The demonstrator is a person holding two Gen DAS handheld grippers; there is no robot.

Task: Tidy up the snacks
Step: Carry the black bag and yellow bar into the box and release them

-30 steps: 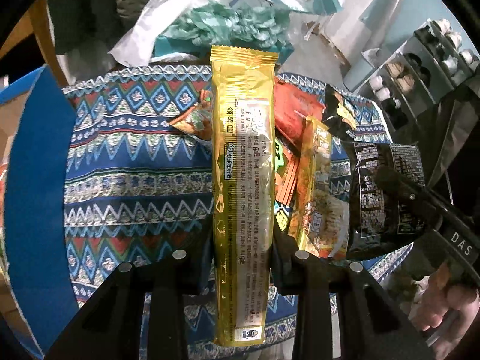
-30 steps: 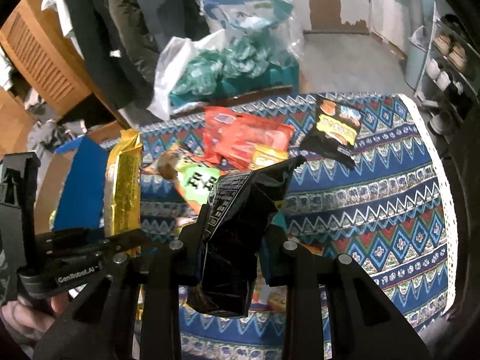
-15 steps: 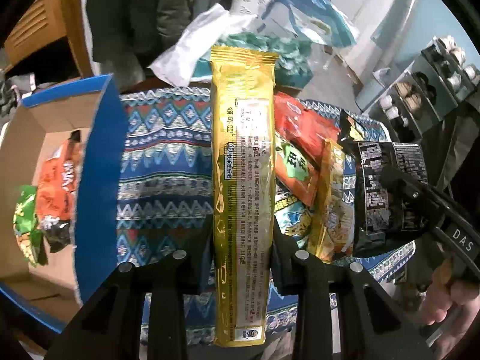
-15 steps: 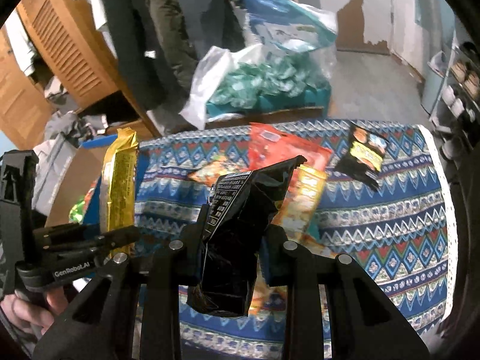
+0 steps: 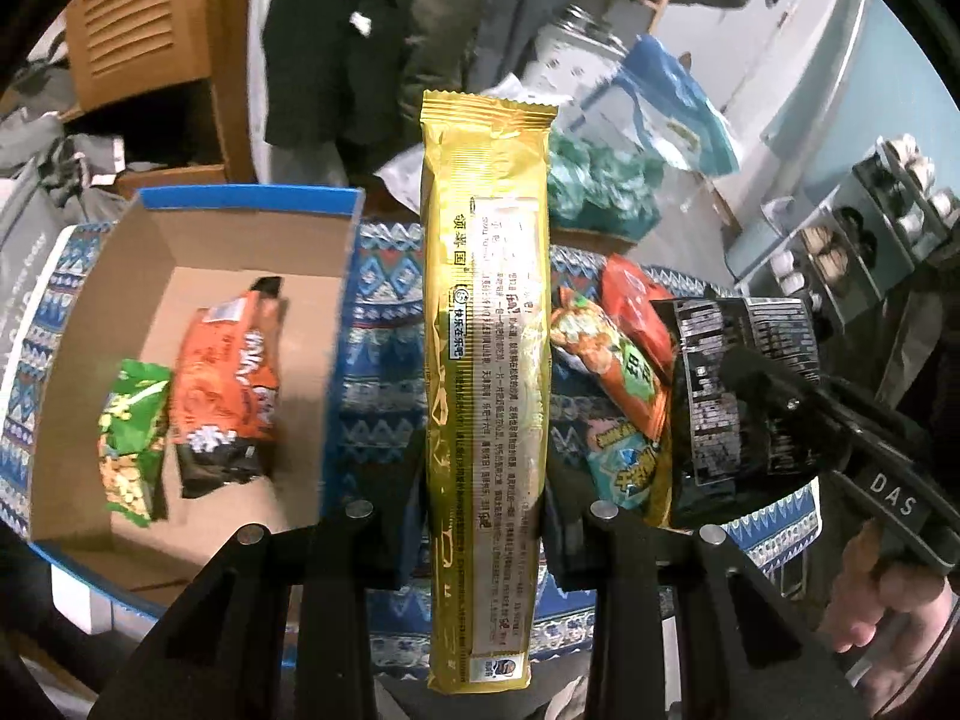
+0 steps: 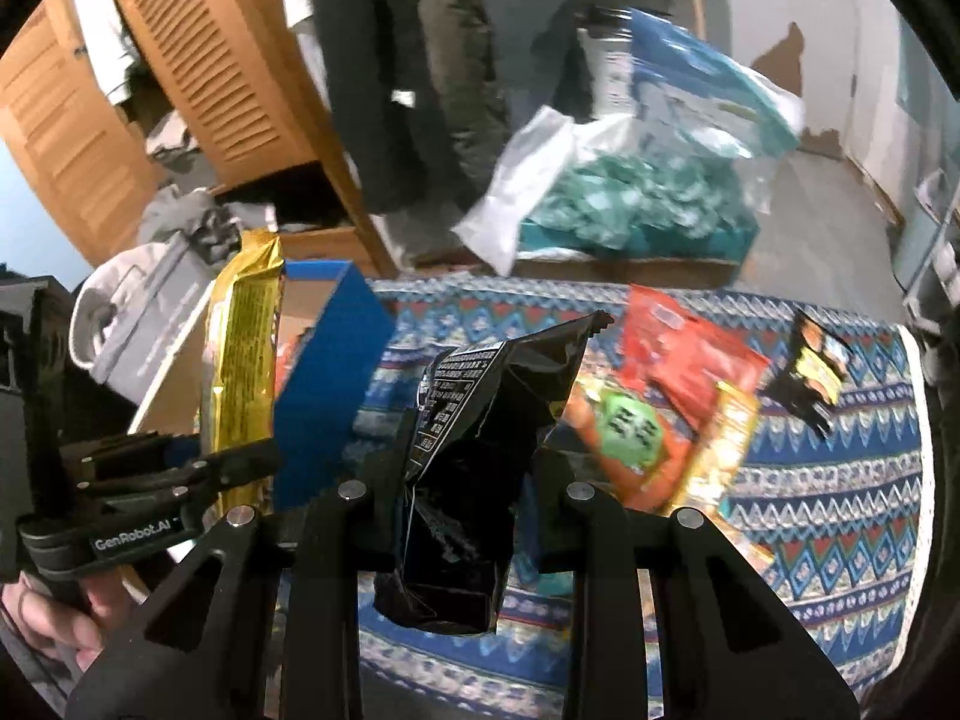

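Note:
My left gripper is shut on a long gold snack packet, held upright above the patterned tablecloth; the packet also shows in the right wrist view. My right gripper is shut on a crumpled black snack bag, which also shows at the right of the left wrist view. A blue-rimmed cardboard box sits to the left and holds an orange packet and a green packet.
Several loose snack packets lie on the cloth: an orange-green one, red ones, a black-yellow one. Plastic bags and a wooden louvred cabinet stand behind the table. A shelf unit is at right.
Both grippers have swung left with their packets. The cardboard box has come fully into the left wrist view, and the loose snack pile has shifted to the right.

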